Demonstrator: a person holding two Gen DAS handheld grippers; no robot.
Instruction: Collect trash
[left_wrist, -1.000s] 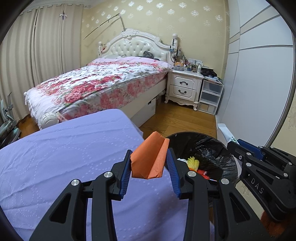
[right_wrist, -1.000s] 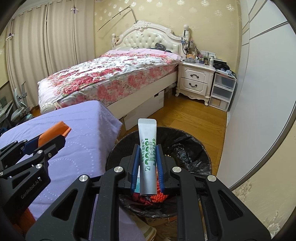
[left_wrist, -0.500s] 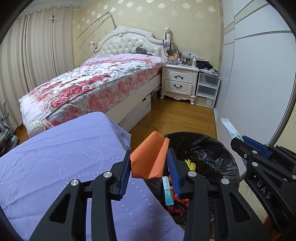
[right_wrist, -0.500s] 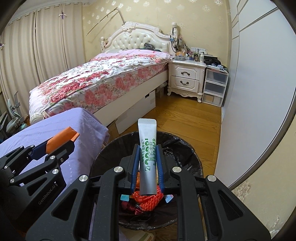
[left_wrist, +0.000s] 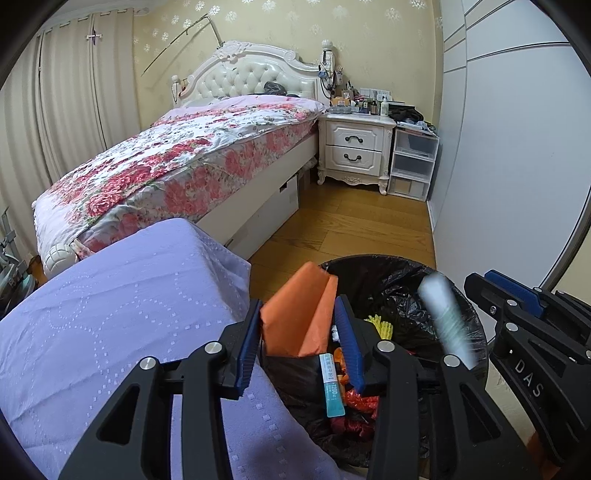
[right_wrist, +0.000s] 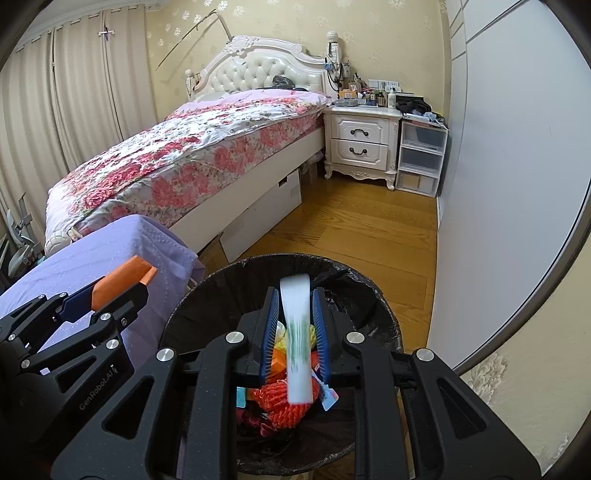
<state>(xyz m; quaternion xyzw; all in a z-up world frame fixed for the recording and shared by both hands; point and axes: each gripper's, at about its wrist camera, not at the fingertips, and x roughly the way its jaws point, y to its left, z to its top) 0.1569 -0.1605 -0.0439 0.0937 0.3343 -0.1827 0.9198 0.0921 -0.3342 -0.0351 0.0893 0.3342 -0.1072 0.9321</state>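
Bedroom with patterned yellow wallpaper, a wooden floor and pale curtains at far left.

Left wrist view: a bed (left_wrist: 192, 155) with a rose-print cover runs to a tufted white headboard; a white nightstand (left_wrist: 356, 149) and a stack of clear drawers (left_wrist: 413, 166) stand far right beside a grey wardrobe door. A lilac-covered worktop (left_wrist: 110, 306) fills the near left. Just right of it stands the bin (left_wrist: 402, 269), round and lined with a black bag, holding red, yellow and orange scraps and a teal-and-white packet. The left tongs (left_wrist: 301, 334) are opening with a folded orange paper wedge (left_wrist: 299, 314) between the blue pads; the wedge sits over the near-left rim of the bin and appears no longer pinched. At right, the white tube (left_wrist: 445, 317), blurred, hangs over the bin just left of the right tongs (left_wrist: 509, 295).

Right wrist view: the right tongs (right_wrist: 295, 332) are opening directly above the bin (right_wrist: 207, 295); the white tube (right_wrist: 297, 332), with green print smeared by motion, lies between the pads with gaps on both sides, its lower end over the red mesh trash. The left tongs (right_wrist: 110, 291), at left over the worktop (right_wrist: 122, 247) edge, carry the orange paper wedge (right_wrist: 122, 277).
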